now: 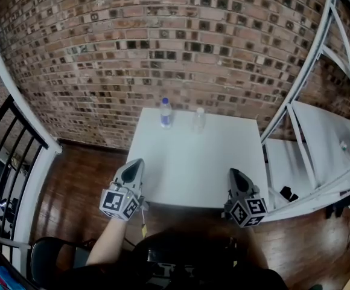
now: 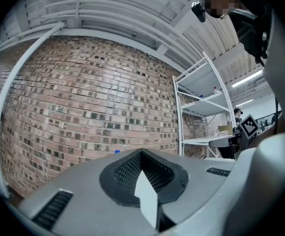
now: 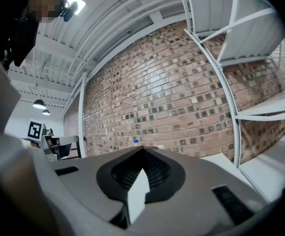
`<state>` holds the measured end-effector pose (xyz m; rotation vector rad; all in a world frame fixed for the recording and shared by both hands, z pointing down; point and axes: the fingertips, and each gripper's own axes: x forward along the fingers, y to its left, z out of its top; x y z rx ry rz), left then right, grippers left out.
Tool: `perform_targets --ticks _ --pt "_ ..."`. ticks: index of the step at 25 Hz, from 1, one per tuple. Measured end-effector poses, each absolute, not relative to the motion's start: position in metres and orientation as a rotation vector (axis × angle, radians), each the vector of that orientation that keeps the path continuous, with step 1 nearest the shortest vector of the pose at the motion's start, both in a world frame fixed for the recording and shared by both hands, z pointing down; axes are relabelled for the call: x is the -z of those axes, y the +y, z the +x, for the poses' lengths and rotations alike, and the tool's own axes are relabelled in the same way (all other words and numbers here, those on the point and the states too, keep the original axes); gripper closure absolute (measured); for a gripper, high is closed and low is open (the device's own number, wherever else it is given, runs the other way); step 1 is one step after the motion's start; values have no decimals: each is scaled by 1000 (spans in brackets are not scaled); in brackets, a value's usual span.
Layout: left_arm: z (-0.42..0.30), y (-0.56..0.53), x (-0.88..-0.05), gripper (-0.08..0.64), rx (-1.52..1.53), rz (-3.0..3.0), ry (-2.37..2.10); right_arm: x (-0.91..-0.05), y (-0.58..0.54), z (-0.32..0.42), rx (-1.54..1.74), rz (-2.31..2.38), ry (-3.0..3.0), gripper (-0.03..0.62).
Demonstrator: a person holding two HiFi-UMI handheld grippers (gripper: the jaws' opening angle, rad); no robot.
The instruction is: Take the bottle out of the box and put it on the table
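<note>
Standing at the near edge of the square white worktop [image 1: 190, 162], the person holds both grippers low and roughly level, pointed towards the red brick wall [image 1: 163, 41] beyond. The left gripper [image 1: 137, 163] has its jaws pressed together with nothing between them. The right gripper [image 1: 236, 174] is the same, closed and empty.

No box shows in any view. A clear plastic bottle with a blue cap and blue label [image 1: 166, 113] stands upright at the far edge of the worktop, with a second clear plastic bottle with a white cap [image 1: 199, 120] just to its right. The two are near each other but not touching, and both are well apart from the grippers. As things lie, the task looks done or not under way.

The risk I see is in any reach to the far side. Both bottles are tall, narrow and probably light, so a closed gripper arriving nose-first would likely topple one rather than grasp it. Opening the jaws late would cause that. Standing so close together, one bottle could be clipped by a jaw aimed at the other. Being right at the far edge, a nudged bottle could also drop between the worktop and the wall. The white metal shelving rack [image 1: 311, 135] crowds the right side, so a wide swing there could catch on it.
</note>
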<state>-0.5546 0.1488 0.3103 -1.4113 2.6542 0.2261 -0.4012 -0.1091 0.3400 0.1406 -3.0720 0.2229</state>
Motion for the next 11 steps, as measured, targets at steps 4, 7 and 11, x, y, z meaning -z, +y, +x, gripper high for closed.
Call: perform_targets --ticks 4,7,11 --pt "-557 149 -310 558 -234 -1391 2660 -337 -114 -404 -212 134 -3080 592" --pt "-553 150 -313 558 -238 -1381 2662 -339 -116 -402 -209 143 -3091 592" --pt "-547 153 -315 560 -254 -1360 2665 -341 -117 -398 -225 157 -3097 592"
